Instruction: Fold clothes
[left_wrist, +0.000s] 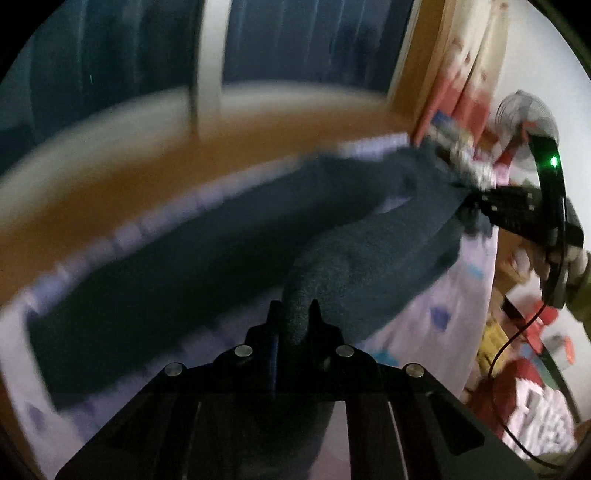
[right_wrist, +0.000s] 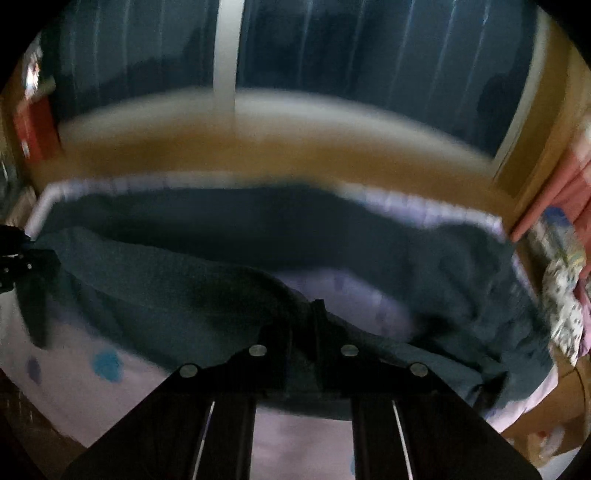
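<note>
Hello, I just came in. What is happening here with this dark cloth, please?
A person is folding a dark blue-grey garment on a bed with a pale lilac sheet. Each hand holds a gripping tool. The left tool is shut on a bunched edge of the garment, and the right tool is shut on another edge. That near part is raised off the sheet, while the far part lies near the wooden bed frame. Both views are blurred.

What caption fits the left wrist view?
Left tongs and right tongs pinch a dark garment above the bedsheet.
</note>
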